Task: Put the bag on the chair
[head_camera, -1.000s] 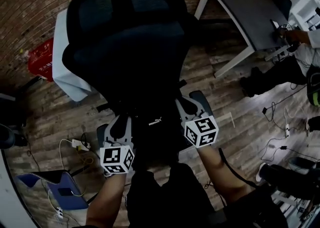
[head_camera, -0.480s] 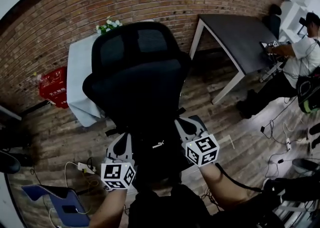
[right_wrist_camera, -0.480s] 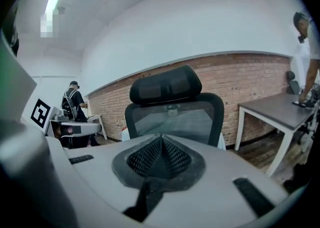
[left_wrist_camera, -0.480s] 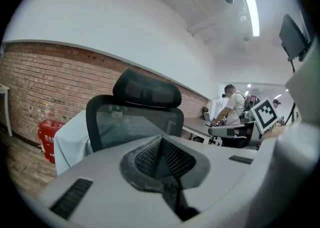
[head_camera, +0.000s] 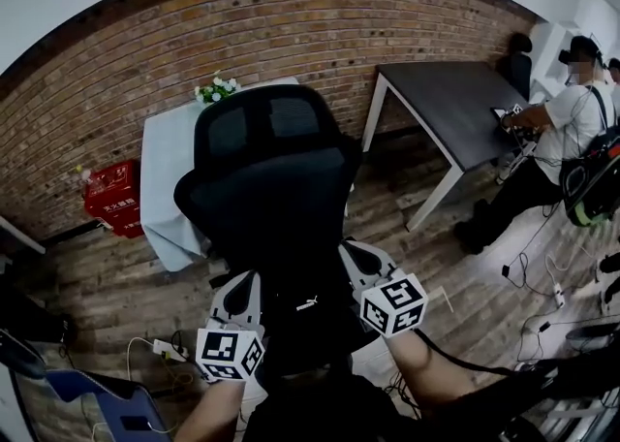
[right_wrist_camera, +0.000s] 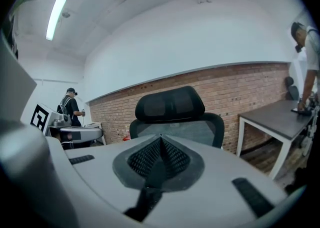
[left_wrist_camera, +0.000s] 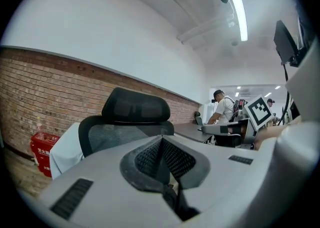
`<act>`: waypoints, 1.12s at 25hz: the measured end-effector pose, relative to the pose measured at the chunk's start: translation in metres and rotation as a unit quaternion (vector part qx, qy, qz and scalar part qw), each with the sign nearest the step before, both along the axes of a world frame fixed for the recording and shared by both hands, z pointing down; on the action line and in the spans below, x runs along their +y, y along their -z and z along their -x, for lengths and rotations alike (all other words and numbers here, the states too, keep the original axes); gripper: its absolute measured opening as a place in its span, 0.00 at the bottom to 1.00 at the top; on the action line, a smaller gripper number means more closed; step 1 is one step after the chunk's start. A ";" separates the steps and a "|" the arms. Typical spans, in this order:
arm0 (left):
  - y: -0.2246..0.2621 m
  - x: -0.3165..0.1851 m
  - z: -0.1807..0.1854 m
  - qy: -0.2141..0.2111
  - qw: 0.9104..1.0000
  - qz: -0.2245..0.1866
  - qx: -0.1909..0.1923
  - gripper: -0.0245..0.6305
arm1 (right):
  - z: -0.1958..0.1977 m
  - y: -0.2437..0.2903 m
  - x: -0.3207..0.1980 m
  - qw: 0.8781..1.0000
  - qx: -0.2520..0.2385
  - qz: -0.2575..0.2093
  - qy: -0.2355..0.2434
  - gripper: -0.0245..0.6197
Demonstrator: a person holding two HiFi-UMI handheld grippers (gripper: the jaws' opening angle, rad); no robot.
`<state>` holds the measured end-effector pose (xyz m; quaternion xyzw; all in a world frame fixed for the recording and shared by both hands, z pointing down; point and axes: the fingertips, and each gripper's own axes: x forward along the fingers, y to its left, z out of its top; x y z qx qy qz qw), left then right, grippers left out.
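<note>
- The left gripper and the right gripper each have their jaws closed on a thin black strap of the bag; the bag hangs between them, just in front of the chair
- The step in hand appears to be the carrying; next, the bag must go forward and sink onto the chair before the jaws part
</note>
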<state>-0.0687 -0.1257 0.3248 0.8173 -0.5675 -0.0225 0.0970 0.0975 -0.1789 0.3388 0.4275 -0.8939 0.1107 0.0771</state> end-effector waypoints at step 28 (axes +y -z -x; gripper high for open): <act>0.067 0.018 0.036 0.037 0.997 -0.063 -0.009 0.05 | 0.022 0.065 0.013 0.998 -0.001 -0.063 0.025 0.06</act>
